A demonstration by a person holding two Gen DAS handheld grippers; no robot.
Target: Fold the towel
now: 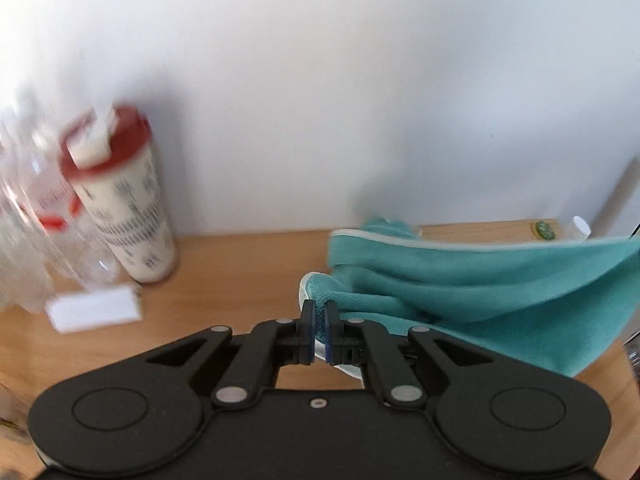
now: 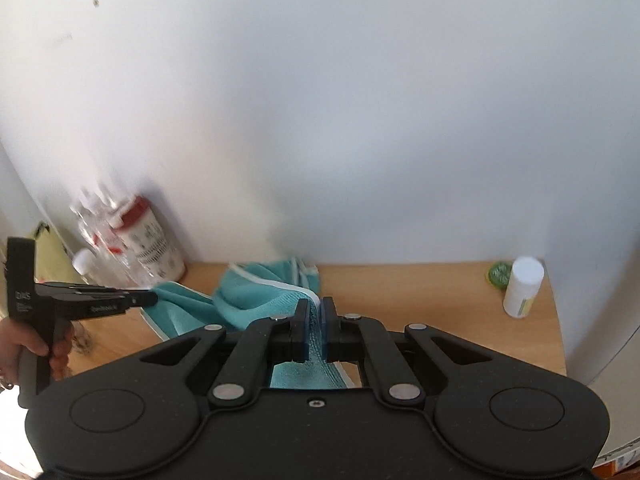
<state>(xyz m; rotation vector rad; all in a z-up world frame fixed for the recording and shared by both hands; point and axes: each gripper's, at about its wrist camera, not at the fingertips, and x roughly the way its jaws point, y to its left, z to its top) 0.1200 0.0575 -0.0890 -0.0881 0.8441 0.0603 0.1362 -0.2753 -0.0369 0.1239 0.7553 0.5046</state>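
A teal towel (image 1: 460,280) with a white hem hangs lifted over the wooden table (image 1: 240,264), stretched to the right in the left wrist view. My left gripper (image 1: 319,312) is shut on one white-edged corner of it. In the right wrist view the towel (image 2: 256,296) bunches toward the wall, and my right gripper (image 2: 315,312) is shut on another hemmed edge, cloth running down between its pads. The left gripper (image 2: 150,299) also appears at the left of that view, held by a hand (image 2: 36,344).
A white canister with a red lid (image 1: 128,208) and clear bottles (image 1: 36,216) stand at the back left by the wall, with a small white box (image 1: 94,312) in front. A white bottle (image 2: 522,286) and a green cap (image 2: 499,274) sit at the back right corner.
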